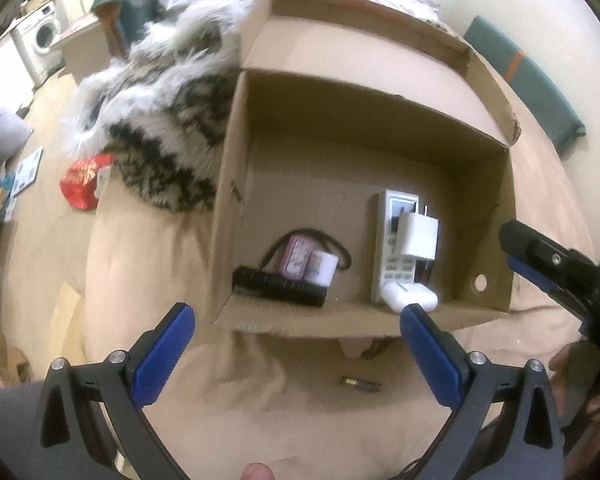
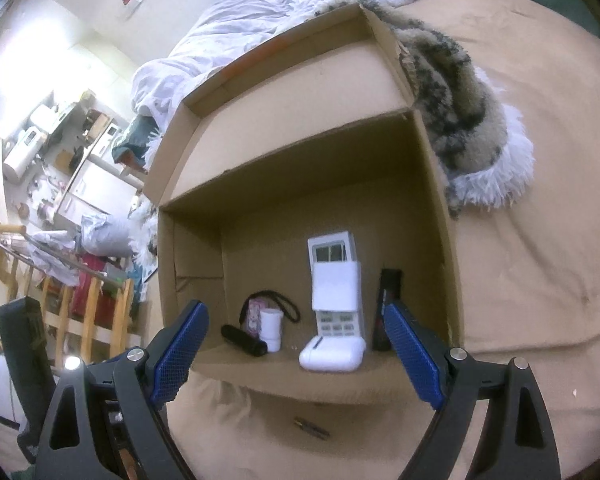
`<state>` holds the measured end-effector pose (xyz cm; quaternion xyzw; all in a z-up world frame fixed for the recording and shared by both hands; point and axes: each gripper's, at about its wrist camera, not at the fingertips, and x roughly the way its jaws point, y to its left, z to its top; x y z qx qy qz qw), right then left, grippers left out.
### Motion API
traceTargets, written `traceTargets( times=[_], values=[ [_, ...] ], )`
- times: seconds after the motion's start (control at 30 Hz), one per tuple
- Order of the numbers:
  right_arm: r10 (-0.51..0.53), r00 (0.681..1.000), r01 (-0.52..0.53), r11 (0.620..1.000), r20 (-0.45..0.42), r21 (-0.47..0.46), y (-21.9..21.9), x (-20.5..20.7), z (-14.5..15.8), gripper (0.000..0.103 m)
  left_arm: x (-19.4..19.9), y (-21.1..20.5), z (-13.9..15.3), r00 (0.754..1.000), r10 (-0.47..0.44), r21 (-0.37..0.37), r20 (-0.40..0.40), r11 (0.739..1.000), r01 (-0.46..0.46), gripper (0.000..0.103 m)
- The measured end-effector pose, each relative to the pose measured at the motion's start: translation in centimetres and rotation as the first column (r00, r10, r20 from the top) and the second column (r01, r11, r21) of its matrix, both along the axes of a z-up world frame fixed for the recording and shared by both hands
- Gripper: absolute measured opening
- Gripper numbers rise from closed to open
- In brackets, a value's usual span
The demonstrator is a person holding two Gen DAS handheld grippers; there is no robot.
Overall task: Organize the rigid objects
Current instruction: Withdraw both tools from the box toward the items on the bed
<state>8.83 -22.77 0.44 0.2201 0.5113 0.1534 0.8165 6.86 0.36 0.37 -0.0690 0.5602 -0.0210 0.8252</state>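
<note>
I held both my left hand-held gripper and right hand-held gripper spread apart, empty, before the cardboard box. Bare bed surrounded its near rim. Inside, a white charger lay on the remote.

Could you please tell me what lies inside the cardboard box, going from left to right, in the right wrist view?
Black stick → small white cylinder → white earbud case → dark bottle against the box's right wall.

Left tongs spread wide, blue pads empty, pointing forward and down. Right tongs likewise gaping, nothing held, same forward-down tilt. Right tongs also visible at right edge of left view, a hand gripping them.
</note>
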Motion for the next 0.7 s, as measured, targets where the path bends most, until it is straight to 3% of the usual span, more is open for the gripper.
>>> traceTargets(
  times=[0.37,0.7],
  values=[
    [0.006,0.997,-0.008,0.999,-0.076,-0.036,-0.6,-3.7,-2.1,0.096,-2.3,2.2,-1.8,0.998,0.064,0.029,0.026,0.998,-0.064,0.102],
    [-0.015,0.975,0.02,1.0,-0.221,0.018,-1.1,-3.5,-5.4,0.096,-0.9,1.0,-5.4,0.997,0.032,0.019,-0.069,0.999,-0.031,0.101]
  ],
)
